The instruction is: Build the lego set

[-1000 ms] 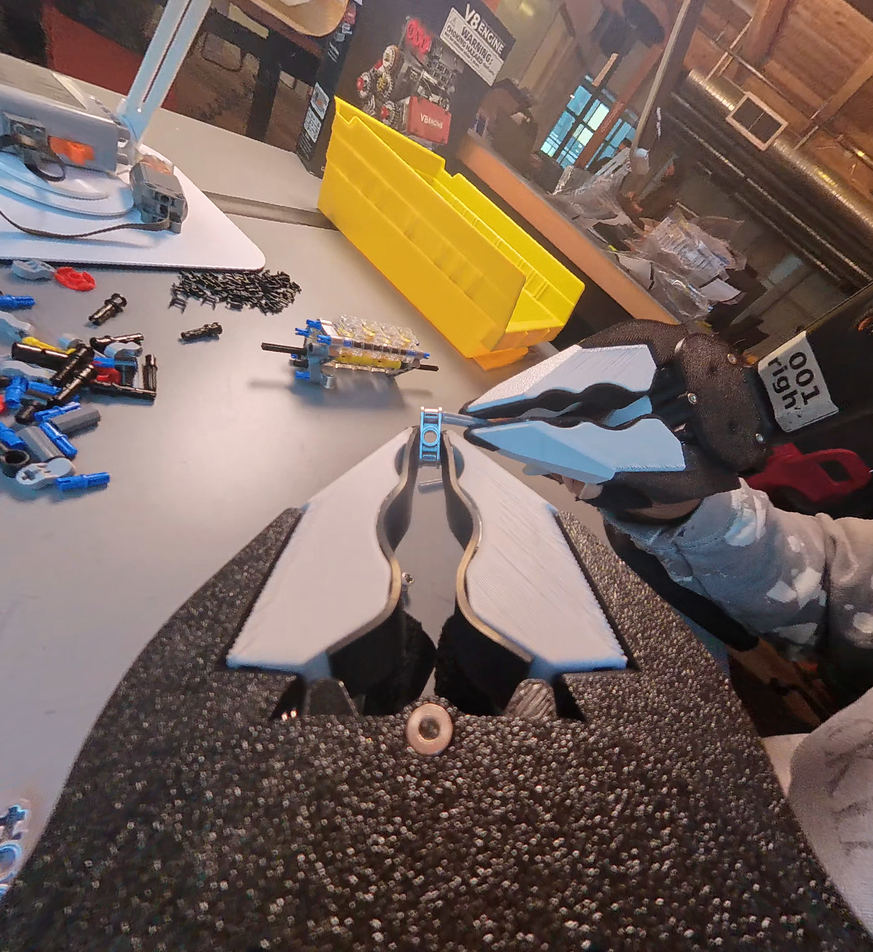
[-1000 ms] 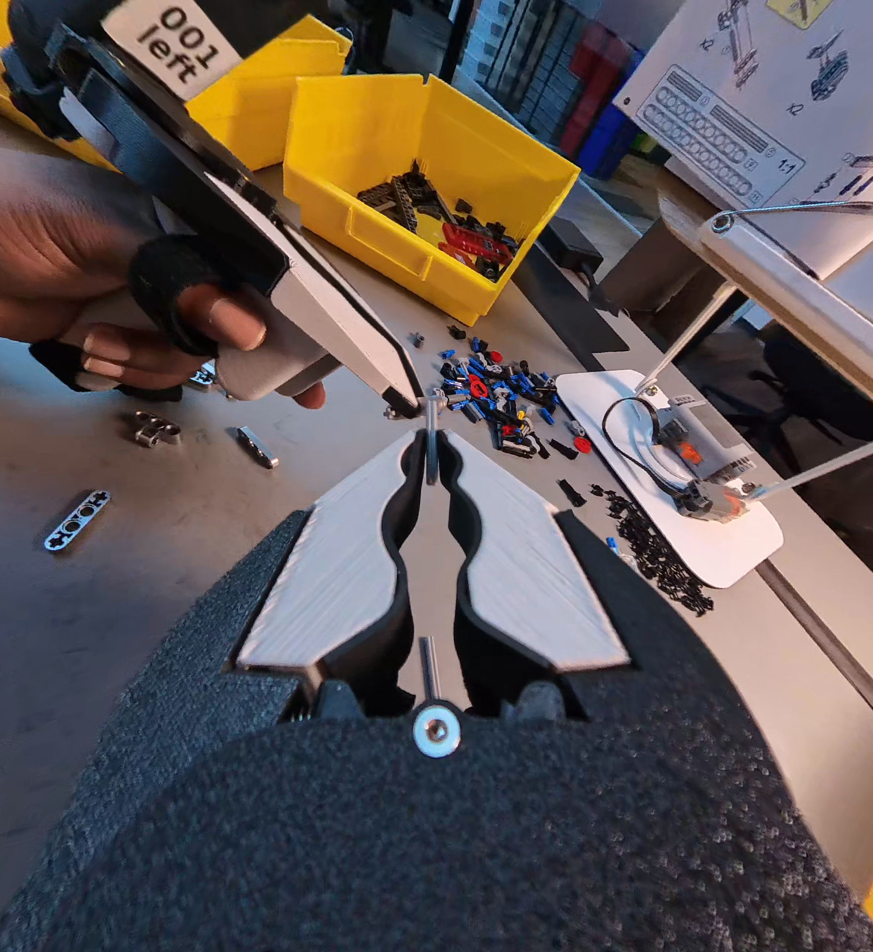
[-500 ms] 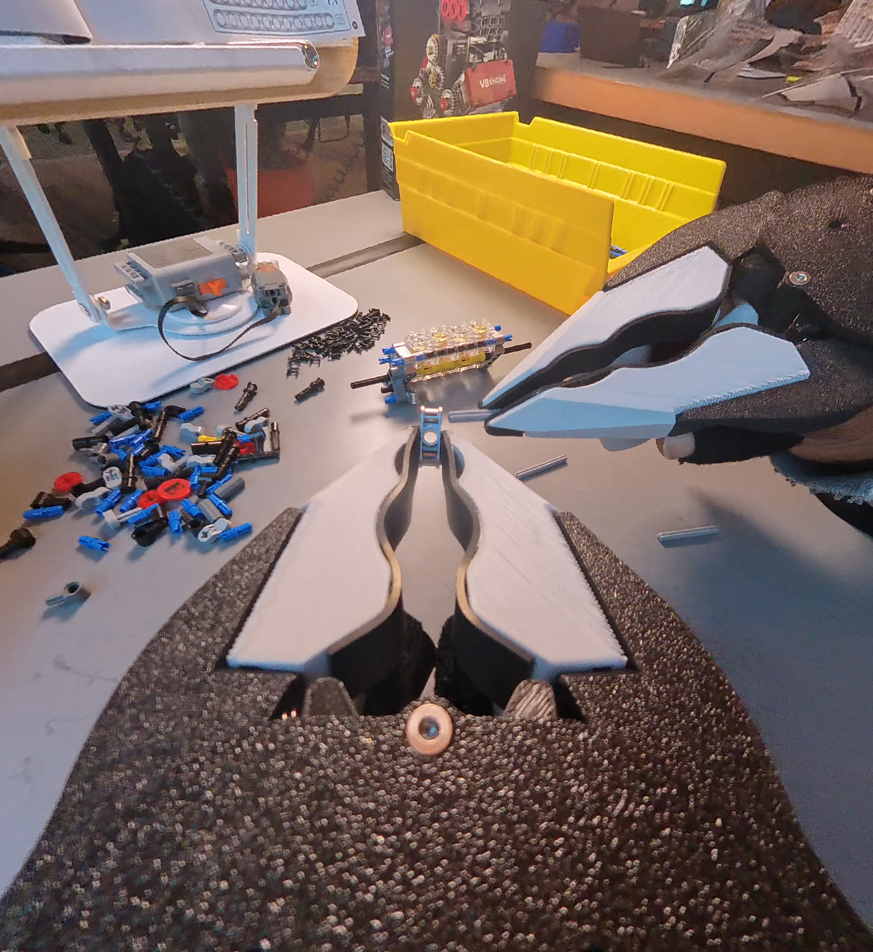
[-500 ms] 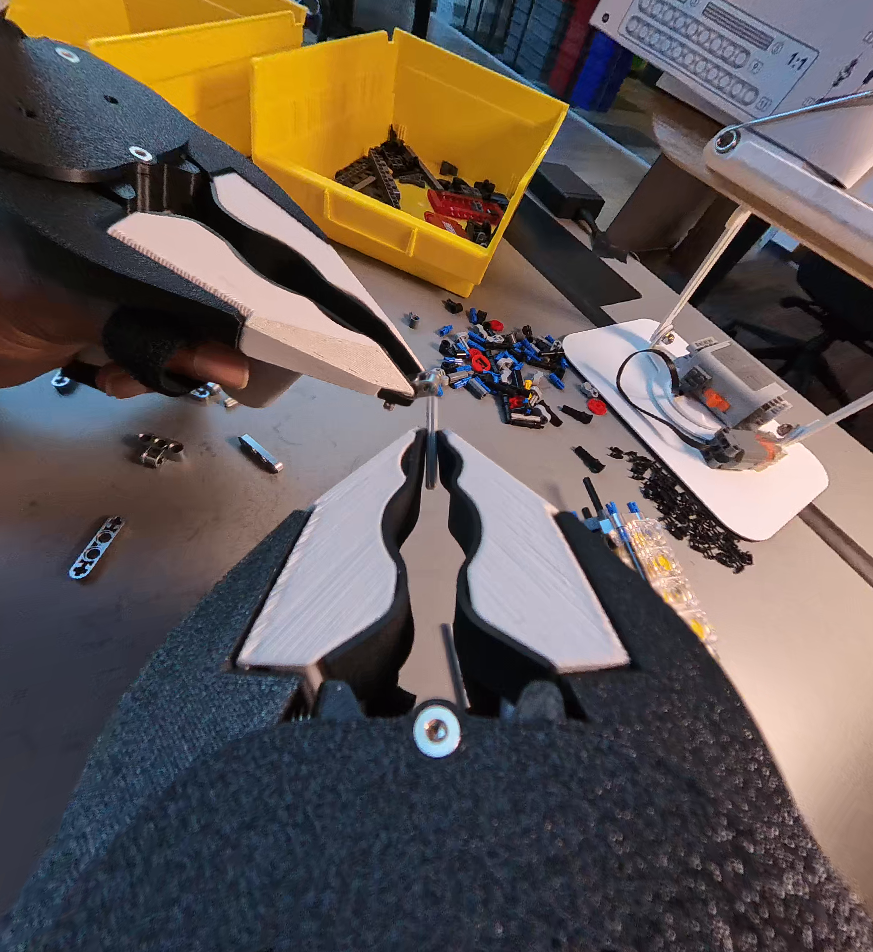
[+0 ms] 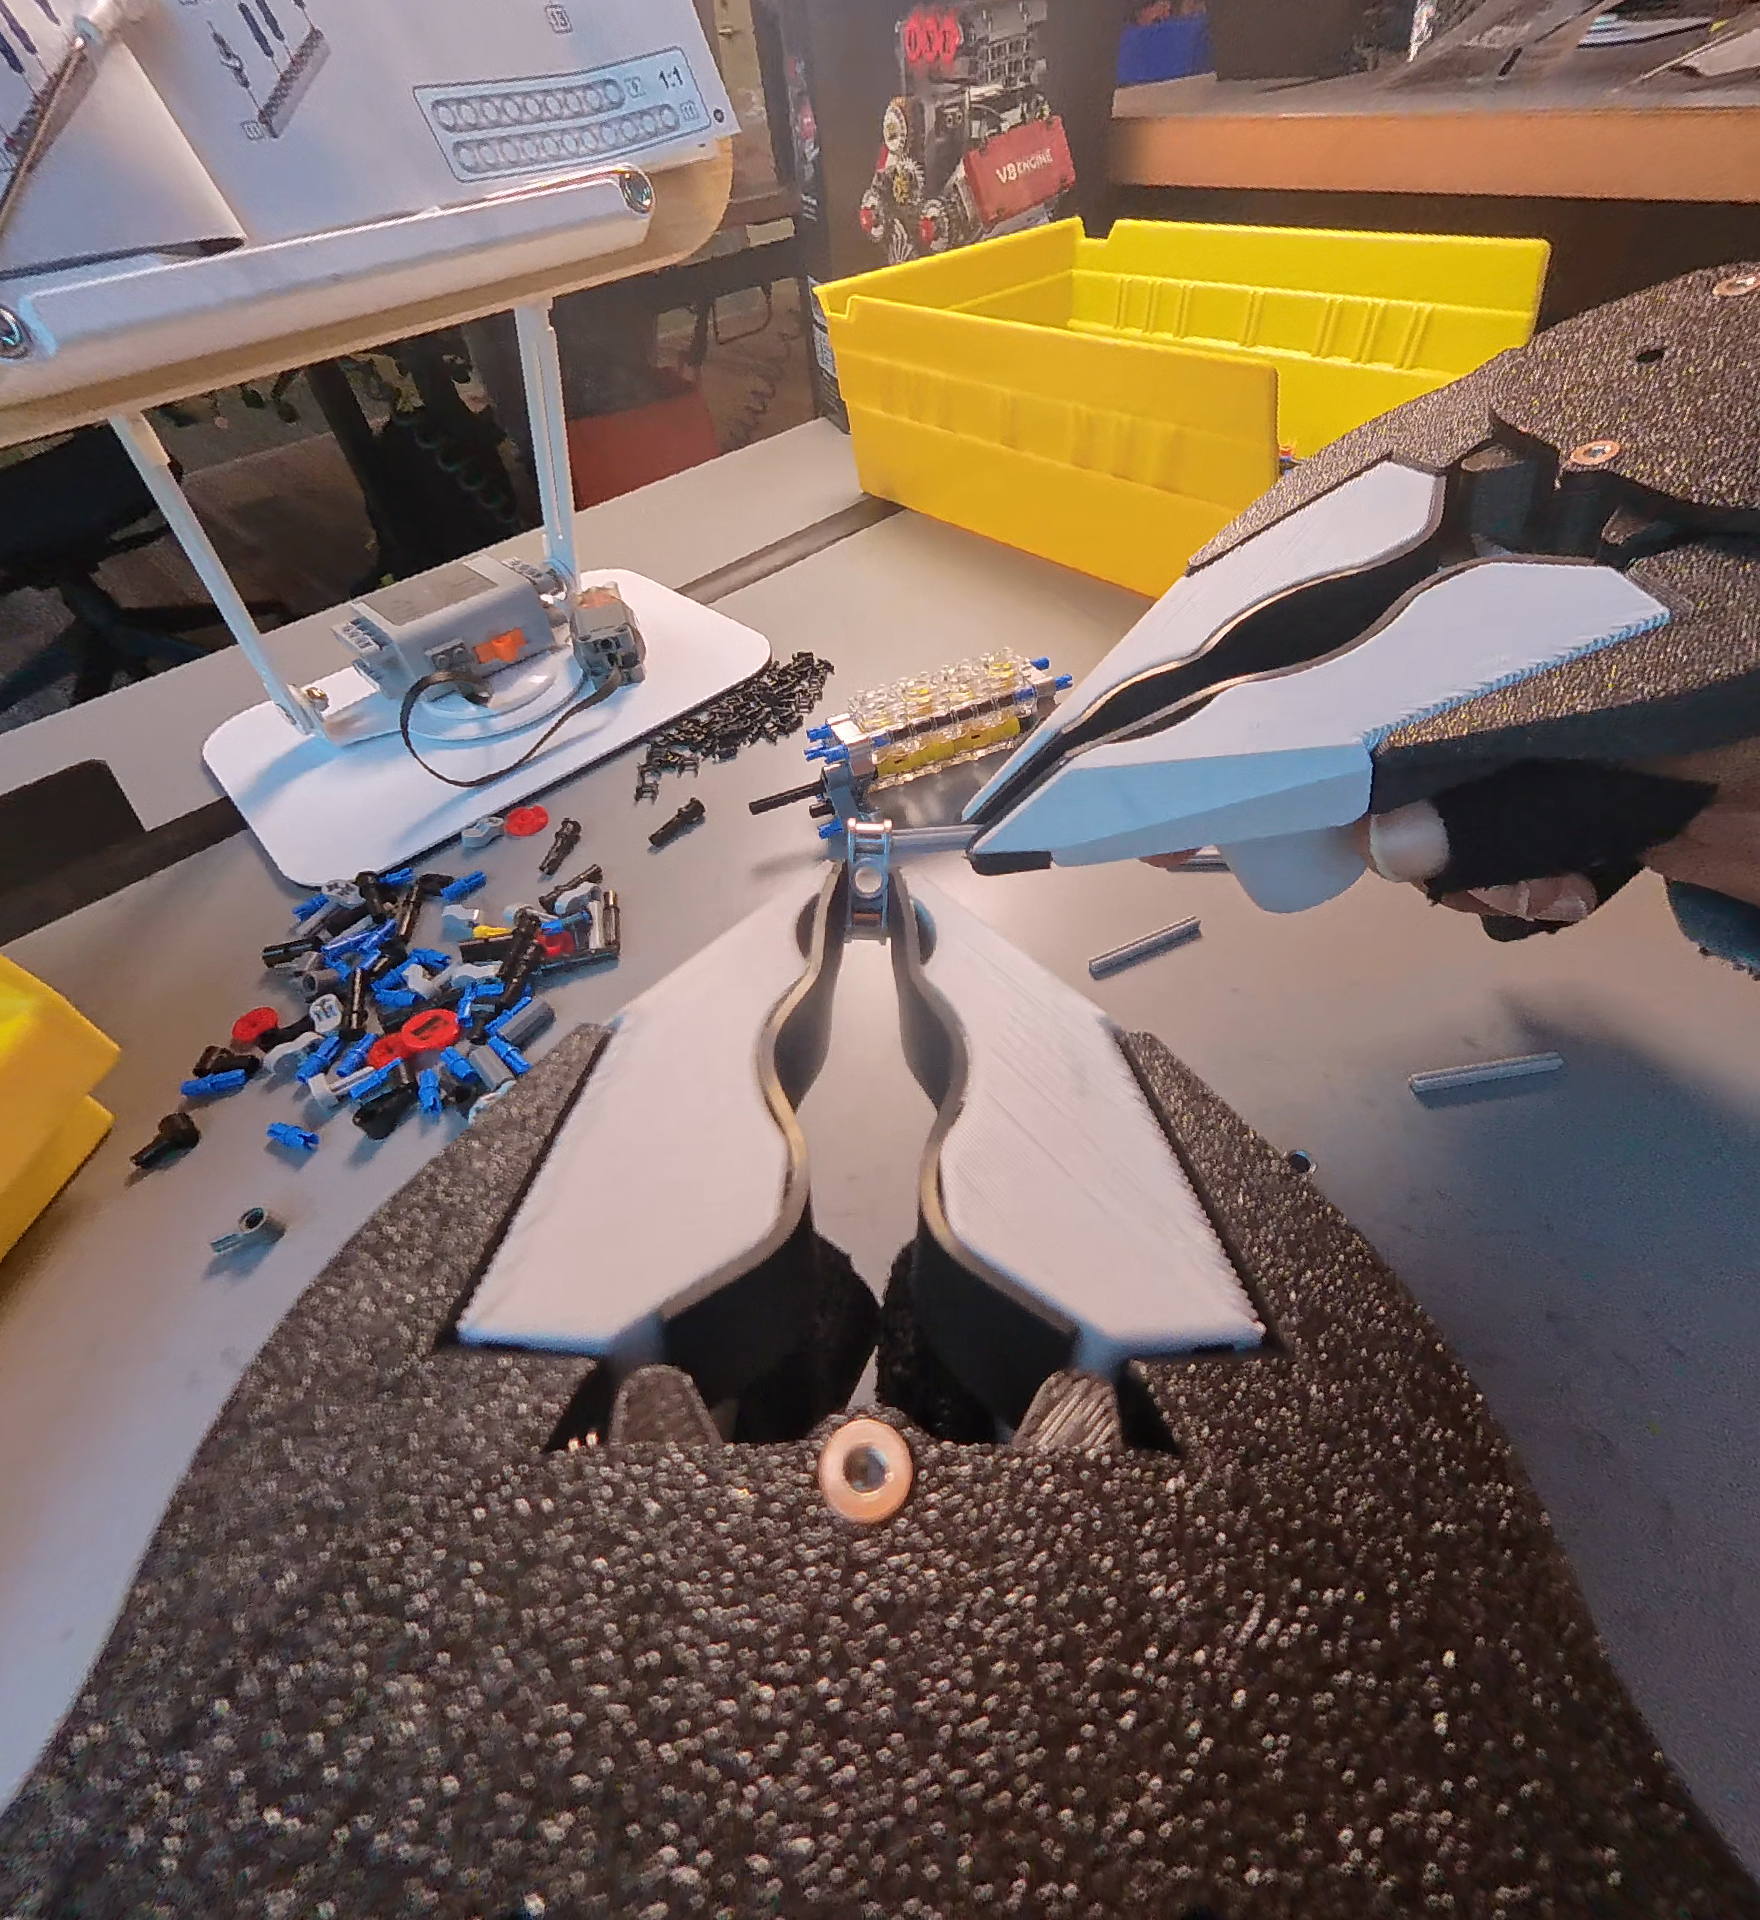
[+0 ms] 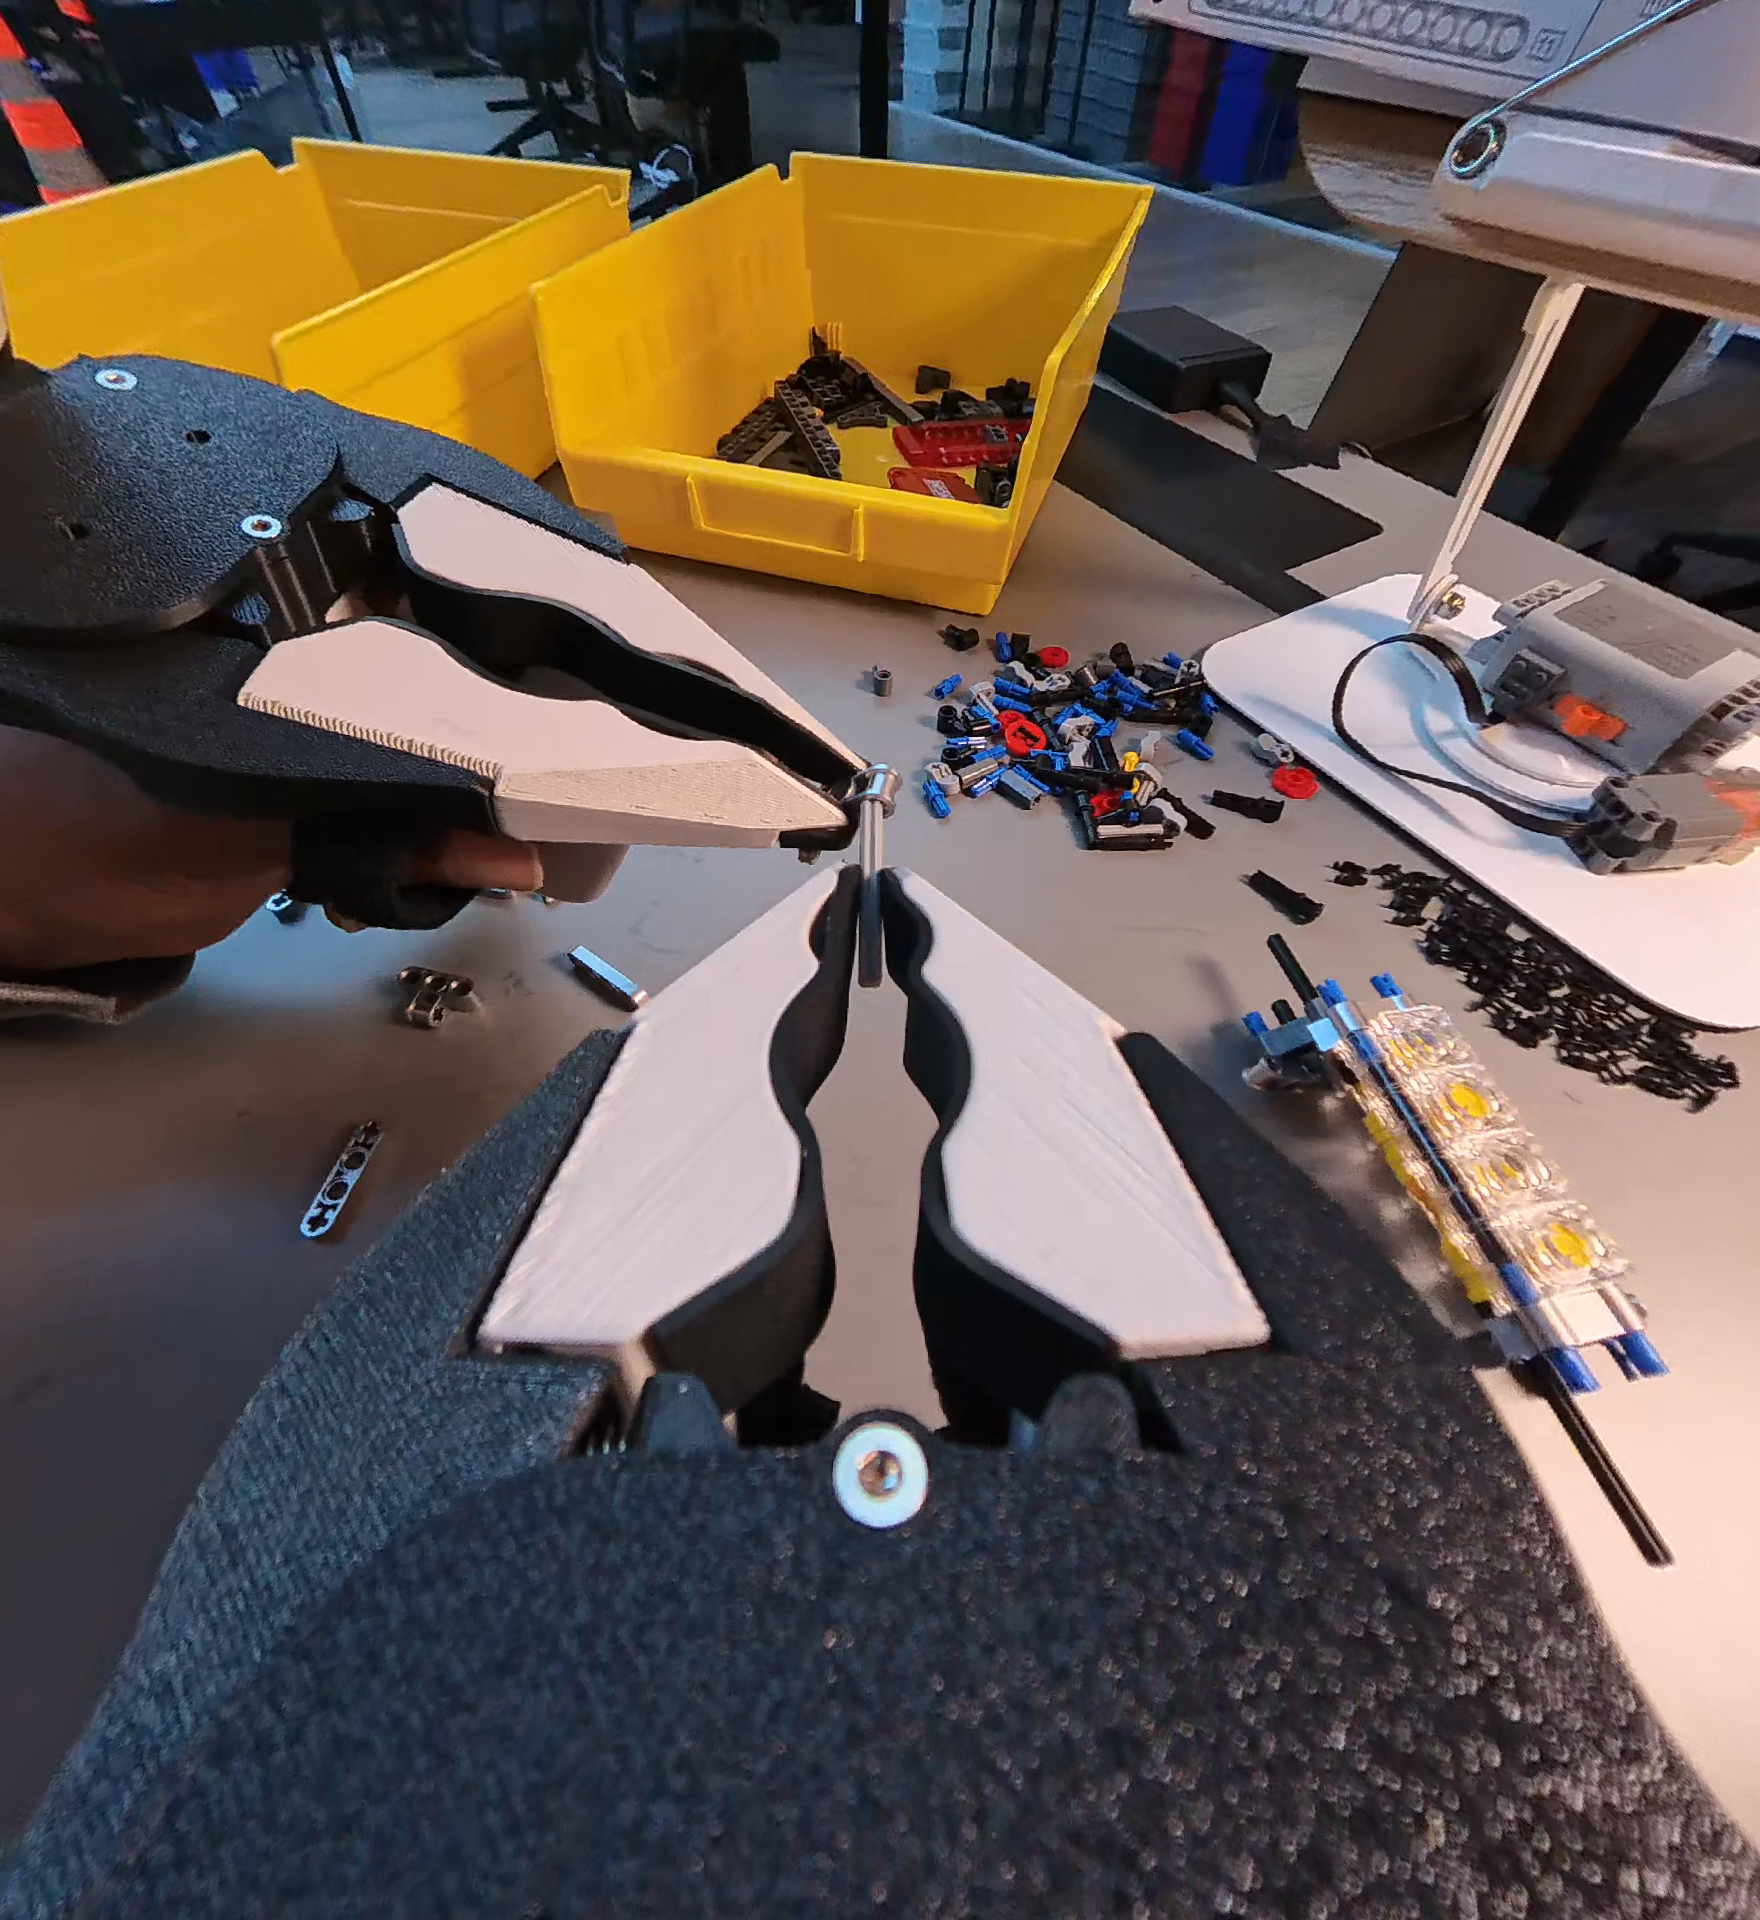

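While our left gripper point(image 5: 868, 896) clamps a small grey connector point(image 5: 868, 850), our right gripper point(image 6: 863, 914) pinches a grey axle point(image 6: 870, 883) entering it.

Right tool point(image 6: 863, 904) clamping grey axle point(image 6: 868, 935), left tool point(image 6: 834, 800) gripping connector point(image 6: 878, 781)

A grey counter point(image 5: 1478, 1299) carries a loose pile of small blue, black and red pieces point(image 5: 408, 997) at left. Beyond it a white stand base point(image 5: 336, 790) bears a grey battery box point(image 5: 460, 634). Yellow bins point(image 5: 1115, 416) sit far right; a clear-and-yellow block assembly point(image 5: 943, 712) lies between.
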